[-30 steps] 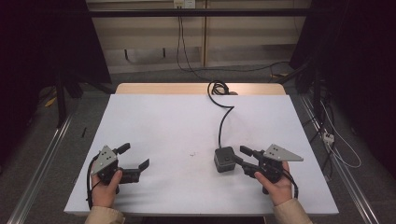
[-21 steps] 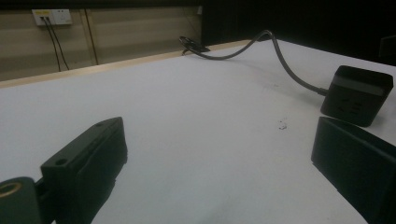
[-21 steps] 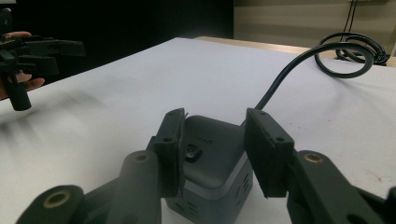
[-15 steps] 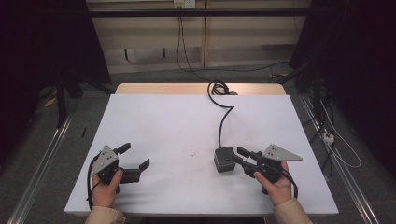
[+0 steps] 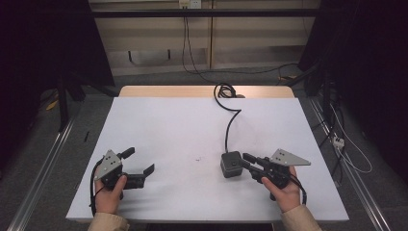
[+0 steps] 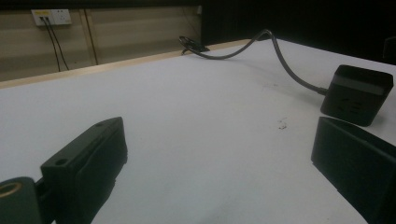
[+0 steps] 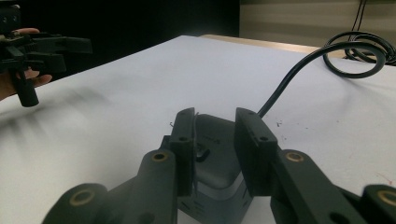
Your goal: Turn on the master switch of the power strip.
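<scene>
Little has shifted over the last second; the right gripper (image 5: 246, 159) has eased a touch nearer the small black power cube (image 5: 231, 164), and the left gripper (image 5: 139, 163) has kept its place near the table's near-left corner; the white table (image 5: 168, 125) carries the cube right of centre toward the near edge, its black cable (image 5: 230, 122) curving away to a coil at the far edge; in the right gripper view the jaws stand narrowly apart above the cube's top (image 7: 215, 144), close over it, and whether they press on it I cannot tell; in the left gripper view the jaws stand wide apart, released, grasping nothing, with the cube (image 6: 357, 93) farther off beyond the right-hand jaw; a faint speck (image 5: 197, 157) marks the table between the two grippers.
</scene>
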